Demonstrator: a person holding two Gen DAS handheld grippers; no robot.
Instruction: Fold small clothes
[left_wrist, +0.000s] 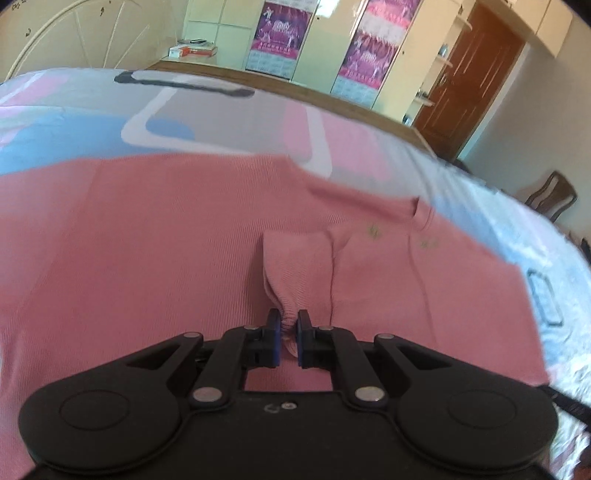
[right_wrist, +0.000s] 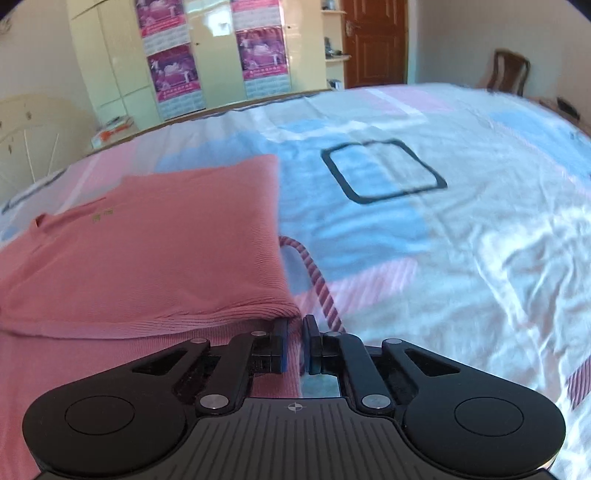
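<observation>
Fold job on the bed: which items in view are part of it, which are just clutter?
In the job:
- pink knit top, spread on the bedsheet
- left gripper, jaws pinching a bunched piece of the top
- right gripper, jaws closed at the top's folded edge

Just lying about:
- striped cord
- books
- posters
- chair

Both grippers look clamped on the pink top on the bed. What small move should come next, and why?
Probably lift both hems together and carry them toward the collar. The left gripper pinches a bunched fold of the pink top, the right gripper its corner edge, and the rest lies flat on the bedsheet.
</observation>
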